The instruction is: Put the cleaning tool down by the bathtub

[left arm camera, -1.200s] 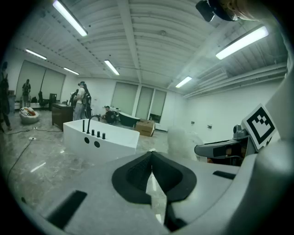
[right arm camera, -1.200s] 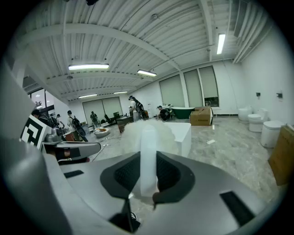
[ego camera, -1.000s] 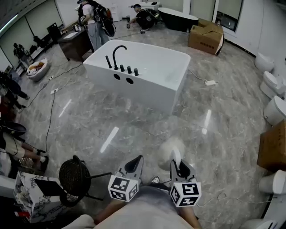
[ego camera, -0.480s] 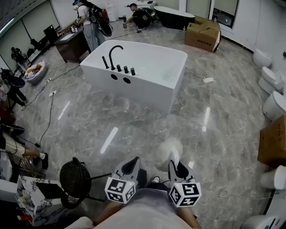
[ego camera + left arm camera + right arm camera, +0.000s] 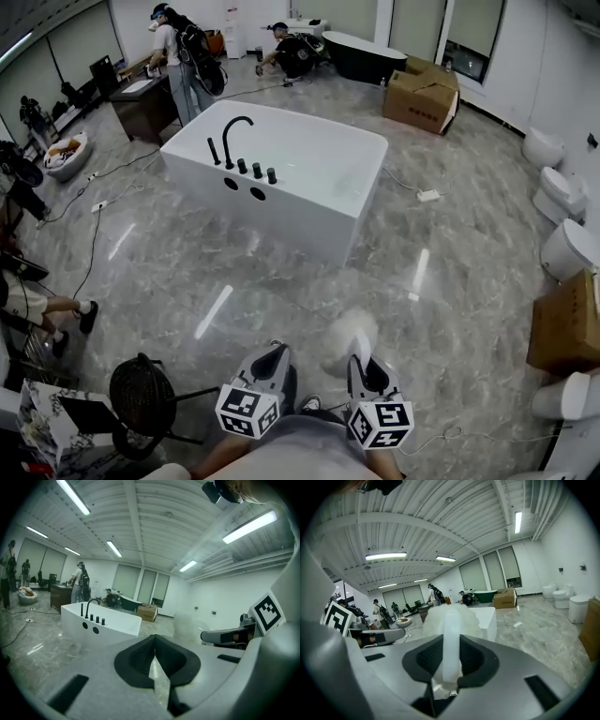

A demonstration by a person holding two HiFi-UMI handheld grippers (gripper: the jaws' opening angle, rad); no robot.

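- White fluff tops the cleaning tool [image 5: 349, 330], and its pale, see-through handle stands upright between the pads of the right claw [image 5: 362, 345]. The claw is closed on that handle.
- The left claw [image 5: 276, 351] is carried just beside it. Its jaws are pinched together at the tips with nothing between them.
- Both claws sit low in front of the person carrying them and point toward the white bathtub [image 5: 309, 178].
- The tool is off the floor in the right claw's grip, well apart from the tub. A stretch of glossy grey marbled floor [image 5: 234, 272] lies between them.
- A black curved faucet [image 5: 232, 131] and a short row of black knobs stand on the tub's near-left rim.
- A black mesh chair [image 5: 141, 398] stands on the floor to the left of the left claw.
- Beyond the tub there is a cardboard box [image 5: 420, 94] and a dark bathtub [image 5: 366, 54].
- A standing person [image 5: 178, 56] is beside a dark desk [image 5: 141, 98], and a crouching person [image 5: 291, 52] is farther back.
- White toilets [image 5: 562, 248] line the right side of the room.
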